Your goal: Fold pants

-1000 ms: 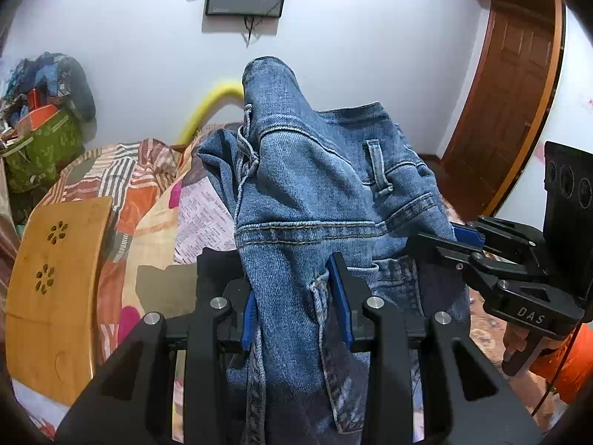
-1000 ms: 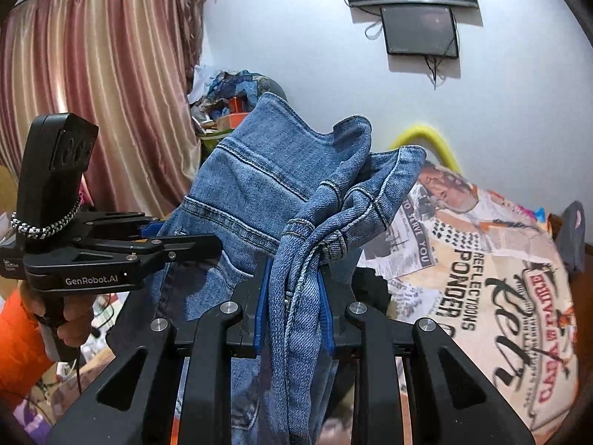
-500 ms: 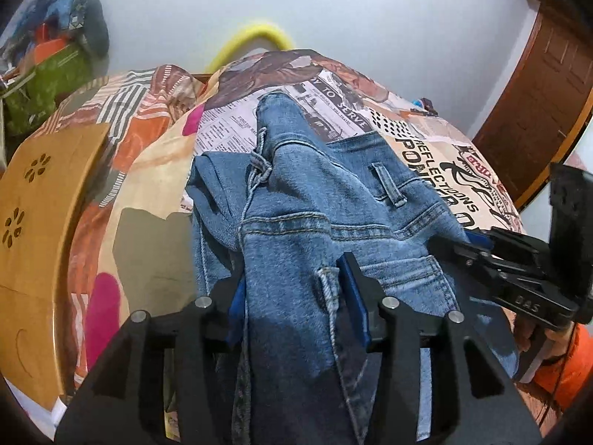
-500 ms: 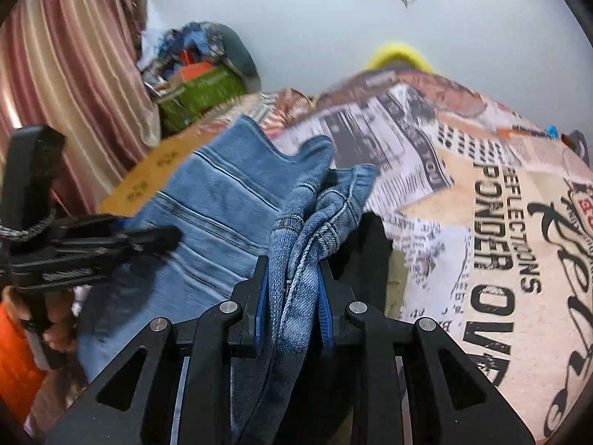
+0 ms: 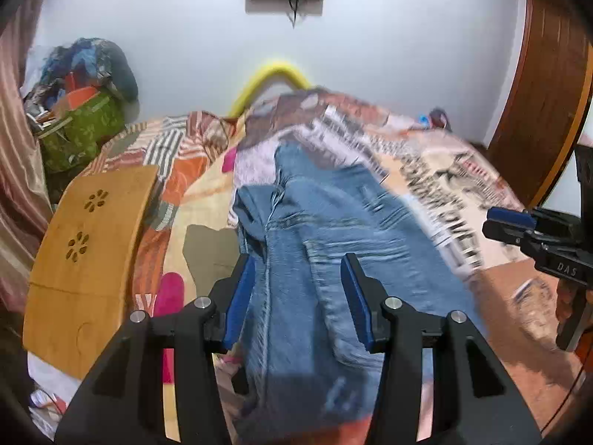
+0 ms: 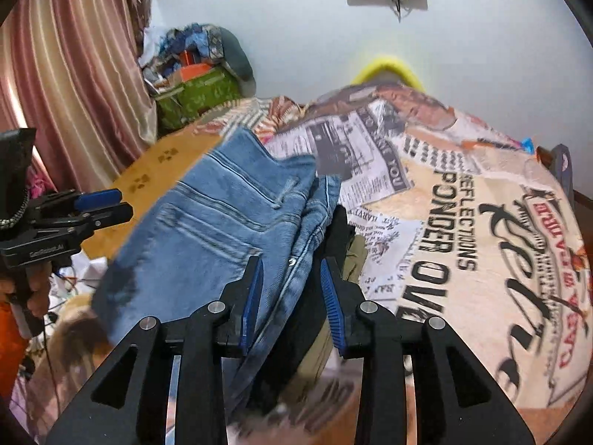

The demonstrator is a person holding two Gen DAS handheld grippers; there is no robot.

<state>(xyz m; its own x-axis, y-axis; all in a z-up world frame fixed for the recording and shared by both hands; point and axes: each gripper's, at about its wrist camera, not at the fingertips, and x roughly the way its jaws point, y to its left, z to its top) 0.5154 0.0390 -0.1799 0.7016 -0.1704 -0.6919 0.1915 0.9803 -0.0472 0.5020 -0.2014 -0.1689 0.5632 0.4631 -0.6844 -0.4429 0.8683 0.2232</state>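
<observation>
Blue denim pants (image 5: 333,230) lie on the printed bedspread (image 5: 456,178), waistband end away from me. My left gripper (image 5: 298,278) is open, its blue pads on either side of the denim without pinching it. In the right wrist view the pants (image 6: 222,222) lie left of centre and my right gripper (image 6: 291,282) is open over their bunched edge. Each gripper shows in the other's view: the right one (image 5: 533,233) at the right edge, the left one (image 6: 74,211) at the left edge.
A wooden lap table (image 5: 85,244) sits left of the pants. A pile of bags and clothes (image 5: 81,111) stands in the back left corner. Dark and olive garments (image 6: 344,252) lie beside the pants. A wooden door (image 5: 548,92) is at the right, curtains (image 6: 66,74) at the left.
Both grippers lowered the pants from the air onto the bed, then opened and let go of the denim. The pants now lie on the bedspread.
</observation>
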